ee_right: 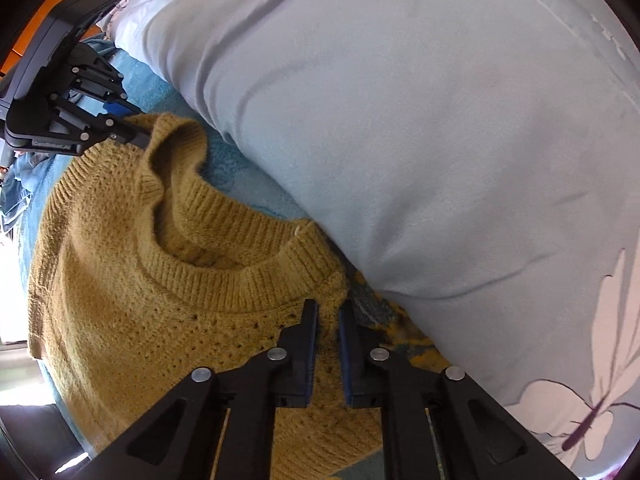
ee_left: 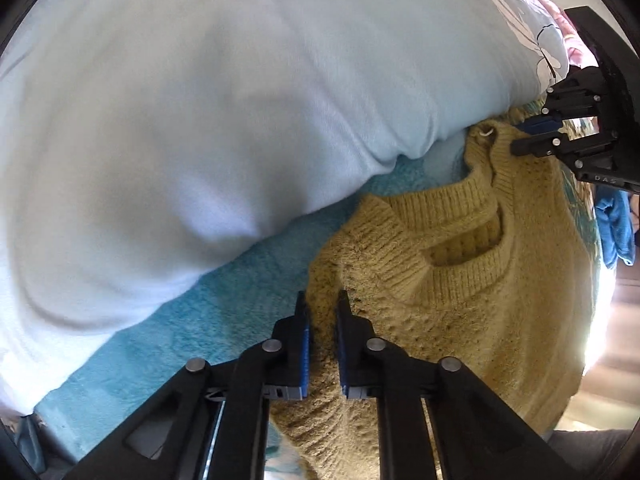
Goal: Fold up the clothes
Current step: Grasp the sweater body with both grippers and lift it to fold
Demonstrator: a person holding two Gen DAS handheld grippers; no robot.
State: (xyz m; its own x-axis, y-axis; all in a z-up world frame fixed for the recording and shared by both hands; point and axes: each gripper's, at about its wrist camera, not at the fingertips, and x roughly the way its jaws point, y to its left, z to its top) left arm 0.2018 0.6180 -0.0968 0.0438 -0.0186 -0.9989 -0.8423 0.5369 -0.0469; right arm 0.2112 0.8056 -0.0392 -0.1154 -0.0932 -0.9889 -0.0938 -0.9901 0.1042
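Observation:
A mustard-yellow knitted sweater [ee_left: 460, 320] lies on a teal fleece blanket [ee_left: 192, 320], its ribbed neckline facing the pillow. My left gripper [ee_left: 323, 312] is shut on the sweater's shoulder, left of the neckline. My right gripper [ee_right: 329, 320] is shut on the other shoulder by the collar [ee_right: 240, 276]. Each gripper shows in the other's view: the right gripper [ee_left: 520, 136] at the far shoulder, the left gripper [ee_right: 136, 130] likewise. The sweater [ee_right: 132, 320] hangs slack between them.
A large pale blue pillow [ee_left: 220, 120] with a floral print [ee_right: 600, 380] lies right behind the neckline. Blue cloth [ee_left: 616, 232] hangs at the far right. The bed's edge and a wooden floor [ee_left: 616, 320] show beyond the sweater.

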